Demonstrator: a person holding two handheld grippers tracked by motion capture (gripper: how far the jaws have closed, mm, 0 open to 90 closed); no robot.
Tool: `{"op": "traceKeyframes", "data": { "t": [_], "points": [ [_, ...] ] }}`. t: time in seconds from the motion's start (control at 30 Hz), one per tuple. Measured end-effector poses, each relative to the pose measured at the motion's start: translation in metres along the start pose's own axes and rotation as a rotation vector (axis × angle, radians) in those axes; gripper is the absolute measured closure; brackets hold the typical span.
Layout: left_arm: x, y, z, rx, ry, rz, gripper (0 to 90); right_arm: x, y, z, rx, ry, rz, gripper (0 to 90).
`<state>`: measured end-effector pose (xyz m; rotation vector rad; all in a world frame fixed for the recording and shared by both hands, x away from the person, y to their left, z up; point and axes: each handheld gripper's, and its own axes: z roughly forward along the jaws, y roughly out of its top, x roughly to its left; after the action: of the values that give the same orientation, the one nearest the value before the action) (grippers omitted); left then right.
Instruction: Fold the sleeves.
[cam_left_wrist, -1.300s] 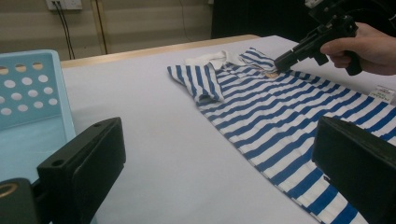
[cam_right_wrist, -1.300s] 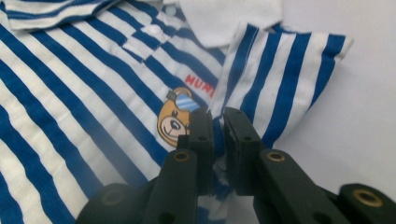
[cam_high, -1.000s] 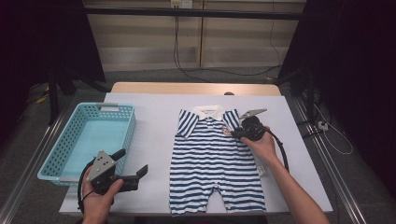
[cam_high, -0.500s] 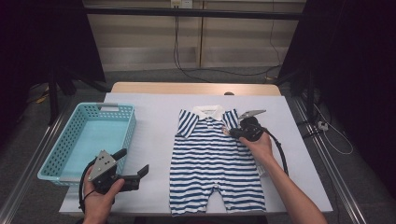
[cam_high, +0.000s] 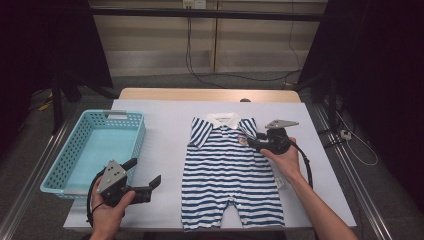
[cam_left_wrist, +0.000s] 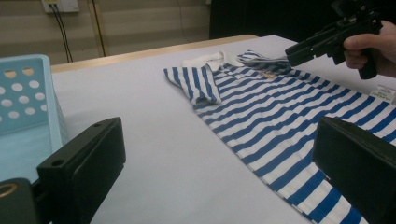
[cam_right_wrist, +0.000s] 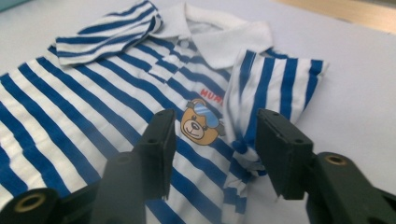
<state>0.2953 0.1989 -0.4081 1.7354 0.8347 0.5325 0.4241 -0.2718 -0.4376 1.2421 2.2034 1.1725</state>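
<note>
A blue-and-white striped baby romper (cam_high: 230, 170) with a white collar lies flat on the white table (cam_high: 165, 125). My right gripper (cam_high: 250, 140) is at its right sleeve (cam_right_wrist: 280, 79), close to the bear badge (cam_right_wrist: 200, 122). The jaws have just been opening and now stand open, and a rumpled bit of the sleeve (cam_right_wrist: 243, 149) lies loose between them. From the left gripper view, the right gripper (cam_left_wrist: 289, 49) points at the bunched sleeve. My left gripper (cam_high: 145, 171) is open and holds nothing, hanging over the table's front left beside the romper (cam_left_wrist: 280, 112).
A light blue perforated basket (cam_high: 135, 140) stands at the table's left, its wall close to the left gripper (cam_left_wrist: 215, 140). A white tag (cam_left_wrist: 385, 91) sticks out from the romper's right side. Bare table lies between basket and romper.
The right gripper's jaws have spread apart at the sleeve, and the cloth now lies loose between them. The left gripper has stayed where it was.
</note>
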Motion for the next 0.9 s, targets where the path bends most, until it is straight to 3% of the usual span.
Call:
{"op": "traceKeyframes", "data": {
  "t": [0.17,0.27,0.53,0.57,0.7,0.77,0.9],
  "points": [
    [-0.002,0.000,-0.003,-0.016,-0.004,-0.015,3.0,0.001,0.000,-0.014,-0.047,-0.008,0.012,37.7],
    [-0.001,0.000,-0.004,-0.025,0.005,0.000,3.1,0.001,-0.001,-0.022,-0.068,-0.010,-0.002,34.4],
    [-0.002,0.004,-0.002,-0.038,0.010,0.008,3.2,0.002,-0.011,-0.043,-0.112,-0.011,0.023,20.5],
    [-0.004,0.004,-0.001,-0.050,0.005,-0.008,3.2,0.002,-0.012,-0.046,-0.117,-0.012,0.027,19.1],
    [-0.009,0.008,0.001,-0.058,0.004,0.011,3.3,0.003,-0.015,-0.057,-0.155,-0.011,0.046,10.6],
    [-0.015,0.010,0.002,-0.070,-0.014,0.000,3.3,0.004,-0.018,-0.063,-0.167,-0.007,0.058,6.3],
    [-0.027,0.012,0.005,-0.065,-0.030,0.042,3.3,0.009,-0.026,-0.076,-0.183,-0.032,0.065,5.6]
  ]
}}
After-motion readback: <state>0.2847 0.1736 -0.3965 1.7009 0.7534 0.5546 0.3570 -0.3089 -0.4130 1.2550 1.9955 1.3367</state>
